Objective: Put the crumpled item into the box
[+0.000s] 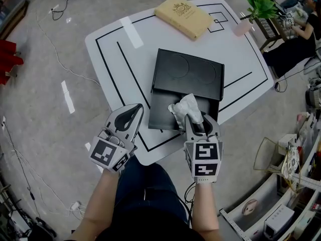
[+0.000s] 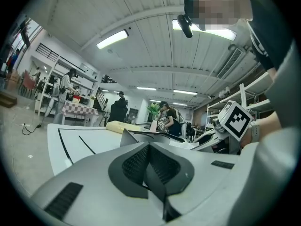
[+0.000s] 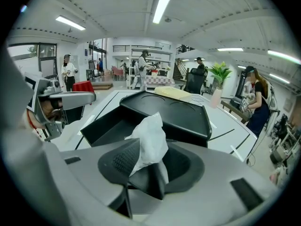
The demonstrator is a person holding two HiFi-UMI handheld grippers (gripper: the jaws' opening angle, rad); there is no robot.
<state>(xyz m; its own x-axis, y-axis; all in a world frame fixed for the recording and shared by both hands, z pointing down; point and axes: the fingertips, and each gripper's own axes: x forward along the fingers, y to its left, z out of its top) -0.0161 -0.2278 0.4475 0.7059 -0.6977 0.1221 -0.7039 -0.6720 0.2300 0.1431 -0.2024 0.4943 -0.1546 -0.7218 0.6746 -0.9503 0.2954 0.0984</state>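
Jaws of the right gripper (image 1: 194,123) are pinching a crumpled white tissue (image 1: 186,107) over the matte black box (image 1: 188,77), above its open tray; the left gripper (image 1: 134,109) is sitting closed and empty.

Two handheld grippers: left gripper (image 1: 135,109) and right gripper (image 1: 199,123). One white table (image 1: 115,49) marked with black lines. On it, one black box (image 1: 188,77), one crumpled white tissue (image 1: 185,107), one tan book (image 1: 183,16), one green potted plant (image 1: 261,4) and one pink cup (image 1: 243,28). One seated person (image 1: 296,41) beyond the table.
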